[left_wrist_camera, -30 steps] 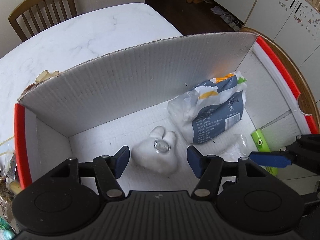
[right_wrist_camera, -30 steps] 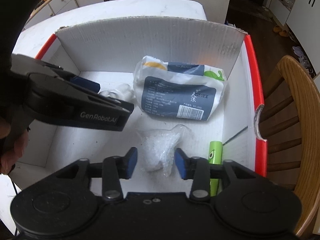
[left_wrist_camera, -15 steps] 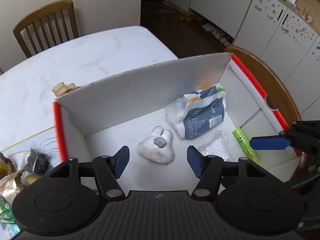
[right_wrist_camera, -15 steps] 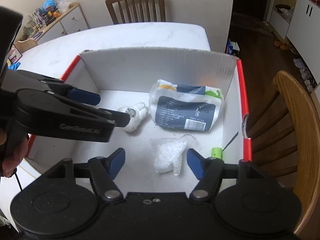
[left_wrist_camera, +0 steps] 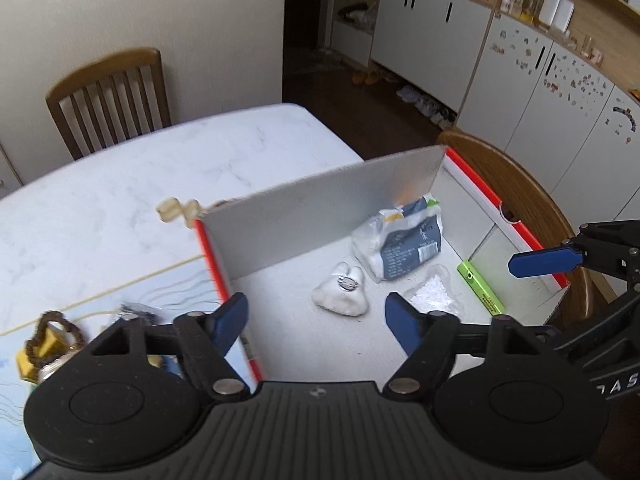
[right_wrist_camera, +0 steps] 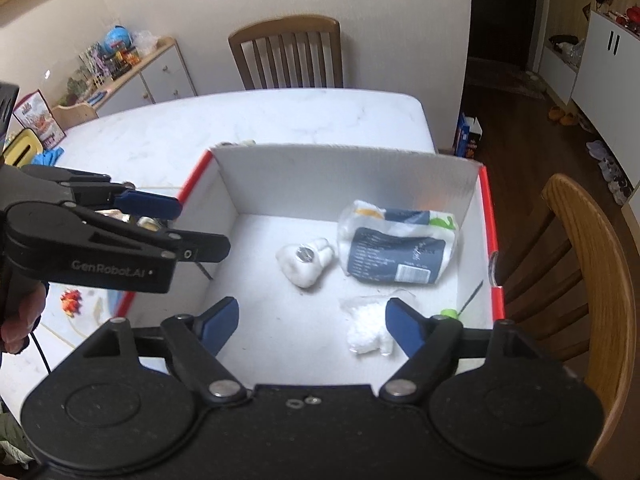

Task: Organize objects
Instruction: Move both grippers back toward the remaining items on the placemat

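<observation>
left wrist view looks down over a white box [left_wrist_camera: 328, 204] with red rims, standing at the right end of a marbled worktop [left_wrist_camera: 120, 184]. the left gripper [left_wrist_camera: 316, 318] hangs above the box's near left corner, its blue fingers [left_wrist_camera: 230, 320] spread and opening wider, nothing between them. on the box floor lie four things: a white plush [left_wrist_camera: 340, 296] with a metal ring on it near the middle, a blue and white bag [left_wrist_camera: 404, 244] against the far wall towards the right, a clear pouch [left_wrist_camera: 434, 294] of white bits in front of the bag, and a green tube [left_wrist_camera: 480, 286] along the right wall. plush and bag are just beside each other; whether they touch is unclear. the right gripper enters from the right edge of this view, one blue finger over the box's right rim. outside the box, by its left wall, small clutter sits on a pale mat: brown beads [left_wrist_camera: 56, 330] around a yellow block, and something dark and blurred. right wrist view shows the right gripper [right_wrist_camera: 312, 326] above the box's near edge, fingers [right_wrist_camera: 404, 328] spread and opening, with the pouch [right_wrist_camera: 366, 326] seen low between them but untouched. the left gripper [right_wrist_camera: 192, 228] is at the left there, over the box's left rim, held by a hand [right_wrist_camera: 20, 316]. a wooden chair [right_wrist_camera: 580, 276] stands just beside the box's right wall, another at the worktop's far edge.
</observation>
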Motion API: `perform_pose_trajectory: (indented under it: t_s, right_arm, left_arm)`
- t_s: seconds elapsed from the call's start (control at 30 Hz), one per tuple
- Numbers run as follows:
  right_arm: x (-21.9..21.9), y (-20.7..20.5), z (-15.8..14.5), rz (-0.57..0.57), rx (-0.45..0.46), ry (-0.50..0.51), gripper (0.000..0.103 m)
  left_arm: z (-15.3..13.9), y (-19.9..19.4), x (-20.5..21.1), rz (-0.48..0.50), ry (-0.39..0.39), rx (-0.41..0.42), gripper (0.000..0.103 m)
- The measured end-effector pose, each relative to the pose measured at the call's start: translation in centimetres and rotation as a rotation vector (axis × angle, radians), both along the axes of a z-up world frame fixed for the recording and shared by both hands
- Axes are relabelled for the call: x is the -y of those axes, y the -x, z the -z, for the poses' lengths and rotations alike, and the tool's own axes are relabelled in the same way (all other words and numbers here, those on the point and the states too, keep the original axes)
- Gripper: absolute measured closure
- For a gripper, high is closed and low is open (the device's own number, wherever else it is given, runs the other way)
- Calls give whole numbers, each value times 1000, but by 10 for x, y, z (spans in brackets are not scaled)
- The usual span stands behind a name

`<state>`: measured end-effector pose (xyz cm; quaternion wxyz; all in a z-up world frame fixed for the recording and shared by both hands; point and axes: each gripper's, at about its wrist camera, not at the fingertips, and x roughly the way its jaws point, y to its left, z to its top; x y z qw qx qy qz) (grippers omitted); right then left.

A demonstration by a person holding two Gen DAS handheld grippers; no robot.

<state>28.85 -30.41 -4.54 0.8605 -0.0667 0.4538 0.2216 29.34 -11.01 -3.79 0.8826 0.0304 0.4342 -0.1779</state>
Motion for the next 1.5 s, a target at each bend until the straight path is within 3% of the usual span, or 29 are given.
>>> perform_pose_trajectory:
  t_s: [0.37, 0.4, 0.57, 0.7, 0.87, 1.23, 1.5]
  right_arm:
    - [-32, 29, -19, 5, 74, -35, 12]
    - [-36, 32, -21, 5, 80, -41, 12]
    - [-54, 47, -27, 9, 112, -74, 10]
    - [-69, 56, -28, 12, 113, -93, 10]
    - [-91, 65, -29, 2, 119, -89, 10]
    - [-153, 88, -16, -50, 104, -73, 10]
    - [-208, 101, 9, -98, 66, -45, 10]
  left_arm:
    - [-21, 33, -54, -6, 39, 61, 21]
    - [-22, 36, -60, -11, 49, 58, 17]
    - [-24, 52, -92, -34, 109, 61, 17]
    - [-22, 62, -122, -64, 145, 50, 2]
    - [-16, 74, -164, -107, 181, 60, 1]
    - [5, 83, -258, -212, 157, 82, 0]
    - [27, 82, -294, -195, 112, 61, 0]
